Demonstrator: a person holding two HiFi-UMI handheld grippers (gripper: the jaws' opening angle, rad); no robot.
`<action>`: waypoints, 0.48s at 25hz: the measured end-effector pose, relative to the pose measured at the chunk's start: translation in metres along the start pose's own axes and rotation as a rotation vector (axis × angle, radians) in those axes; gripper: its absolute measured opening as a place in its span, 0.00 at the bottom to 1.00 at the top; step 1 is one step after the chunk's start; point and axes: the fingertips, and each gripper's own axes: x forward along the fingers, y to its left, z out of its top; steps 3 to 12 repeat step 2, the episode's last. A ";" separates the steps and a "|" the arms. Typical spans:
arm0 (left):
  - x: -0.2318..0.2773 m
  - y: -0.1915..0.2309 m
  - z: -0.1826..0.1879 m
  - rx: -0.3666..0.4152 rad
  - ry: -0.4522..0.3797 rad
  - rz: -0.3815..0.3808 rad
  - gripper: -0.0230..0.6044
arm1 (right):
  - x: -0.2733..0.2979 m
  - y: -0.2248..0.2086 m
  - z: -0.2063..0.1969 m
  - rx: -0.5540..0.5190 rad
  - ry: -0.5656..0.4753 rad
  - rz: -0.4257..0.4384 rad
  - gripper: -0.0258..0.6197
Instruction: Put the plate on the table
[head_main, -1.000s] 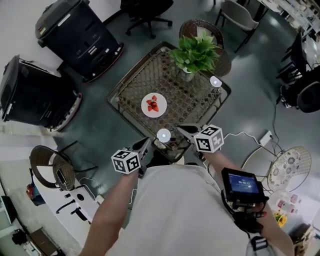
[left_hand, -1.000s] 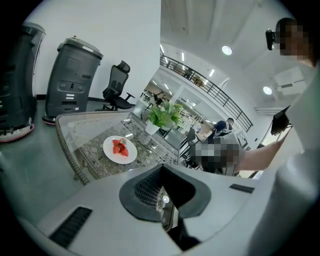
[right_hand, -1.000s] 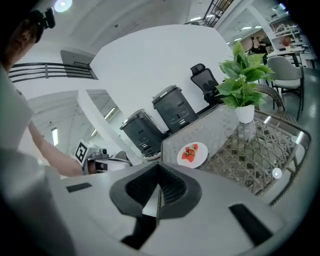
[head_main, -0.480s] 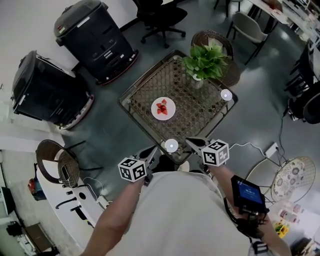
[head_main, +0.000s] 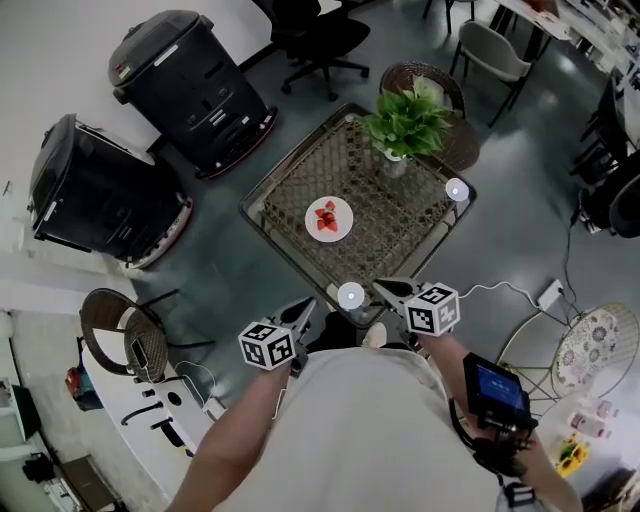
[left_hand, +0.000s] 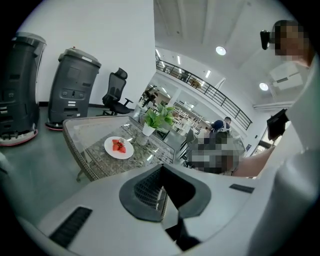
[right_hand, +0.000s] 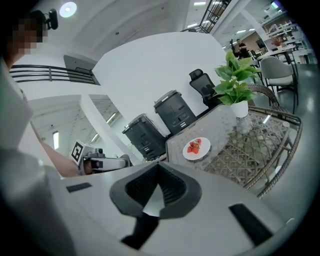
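A white plate (head_main: 329, 216) with red strawberry pieces lies on the glass-topped wicker table (head_main: 392, 222), left of its middle. It also shows as the plate (left_hand: 119, 148) in the left gripper view and the plate (right_hand: 196, 148) in the right gripper view. My left gripper (head_main: 303, 313) and right gripper (head_main: 390, 289) hang close to my body at the table's near corner, well apart from the plate. Both are shut with nothing between the pads, as seen at the left gripper (left_hand: 162, 194) and the right gripper (right_hand: 159, 194).
A potted green plant (head_main: 405, 125) stands at the table's far side. Small white discs (head_main: 350, 295) sit at the near and right corners. Two black machines (head_main: 185, 75) stand on the floor to the left. Wicker chairs (head_main: 118, 332) and an office chair (head_main: 320, 35) surround the table.
The head view has shifted, so the table sits a little farther right in frame. The plate stays in place on the table. Both grippers remain shut near my body.
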 end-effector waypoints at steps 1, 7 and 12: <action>0.001 -0.001 0.000 0.005 0.001 -0.002 0.04 | 0.000 -0.001 0.000 0.001 -0.001 -0.003 0.05; 0.002 -0.002 0.001 0.009 0.001 -0.005 0.04 | -0.001 -0.002 -0.001 0.001 -0.002 -0.005 0.05; 0.002 -0.002 0.001 0.009 0.001 -0.005 0.04 | -0.001 -0.002 -0.001 0.001 -0.002 -0.005 0.05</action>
